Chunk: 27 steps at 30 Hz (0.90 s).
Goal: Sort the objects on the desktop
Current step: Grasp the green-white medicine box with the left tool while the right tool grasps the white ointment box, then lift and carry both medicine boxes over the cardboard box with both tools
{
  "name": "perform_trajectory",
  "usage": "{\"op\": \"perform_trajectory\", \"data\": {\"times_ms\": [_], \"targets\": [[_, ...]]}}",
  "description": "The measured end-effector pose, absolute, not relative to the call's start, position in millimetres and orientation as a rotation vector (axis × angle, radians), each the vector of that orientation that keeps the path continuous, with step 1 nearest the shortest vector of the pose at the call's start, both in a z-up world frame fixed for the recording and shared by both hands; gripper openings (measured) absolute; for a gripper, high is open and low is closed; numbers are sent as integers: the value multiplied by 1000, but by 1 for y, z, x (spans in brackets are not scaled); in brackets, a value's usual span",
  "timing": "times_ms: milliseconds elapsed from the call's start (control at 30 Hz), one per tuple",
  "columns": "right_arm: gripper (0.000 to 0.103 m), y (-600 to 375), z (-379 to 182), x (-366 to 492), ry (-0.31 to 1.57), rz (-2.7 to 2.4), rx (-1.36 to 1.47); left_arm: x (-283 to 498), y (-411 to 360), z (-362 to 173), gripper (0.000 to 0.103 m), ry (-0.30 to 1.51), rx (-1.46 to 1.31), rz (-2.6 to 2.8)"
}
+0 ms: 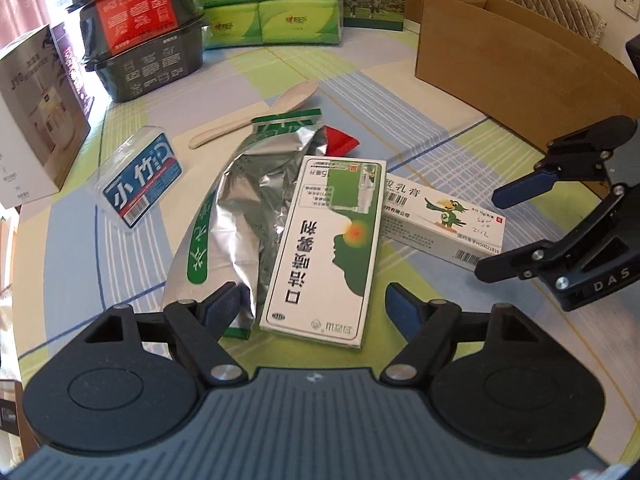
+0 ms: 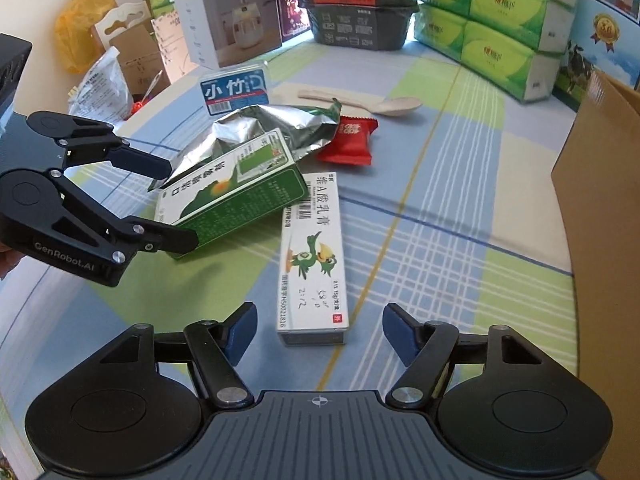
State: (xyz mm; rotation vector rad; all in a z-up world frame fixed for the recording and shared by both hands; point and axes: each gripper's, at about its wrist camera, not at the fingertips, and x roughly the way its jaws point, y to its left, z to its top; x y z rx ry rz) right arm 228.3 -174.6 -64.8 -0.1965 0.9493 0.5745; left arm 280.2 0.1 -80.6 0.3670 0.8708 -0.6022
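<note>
A green-and-white spray box (image 1: pixel 324 252) (image 2: pixel 240 196) lies tilted on a crumpled silver foil bag (image 1: pixel 240 200) (image 2: pixel 260 128). My left gripper (image 1: pixel 314 312) (image 2: pixel 178 204) is open, its fingers on either side of the box's near end. A white ointment box with a green bird (image 1: pixel 440 220) (image 2: pixel 312 256) lies flat beside it, one end tucked under the spray box. My right gripper (image 2: pixel 320 332) (image 1: pixel 490 234) is open, straddling that box's near end with gaps on both sides. A red candy packet (image 1: pixel 340 140) (image 2: pixel 352 140), a beige spoon (image 1: pixel 260 112) (image 2: pixel 372 102) and a blue-labelled clear box (image 1: pixel 140 180) (image 2: pixel 236 92) lie behind.
An open cardboard box (image 1: pixel 520 72) (image 2: pixel 600 200) stands on the right. Green tissue packs (image 1: pixel 272 0) (image 2: pixel 492 20), stacked black containers (image 1: pixel 140 40) (image 2: pixel 360 12) and a humidifier box (image 1: pixel 36 120) (image 2: pixel 232 16) line the back of the checked tablecloth (image 1: pixel 400 92) (image 2: pixel 460 220).
</note>
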Motion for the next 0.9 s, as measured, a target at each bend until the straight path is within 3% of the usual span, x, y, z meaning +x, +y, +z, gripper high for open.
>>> {"op": "perform_trajectory", "data": {"times_ms": [200, 233, 367, 433, 900], "targets": [[58, -175, -69, 233, 949, 567, -196, 278, -12, -85, 73, 852, 445, -625], [57, -175, -70, 234, 950, 563, -197, 276, -13, -85, 68, 845, 460, -620], [37, -178, -73, 233, 965, 558, -191, 268, -20, -86, 62, 837, 503, -622], [37, -179, -72, 231, 964, 550, -197, 266, -23, -88, 55, 848, 513, -616], [37, -218, -53, 183, 1012, 402, -140, 216, -53, -78, 51, 982, 433, -547]]}}
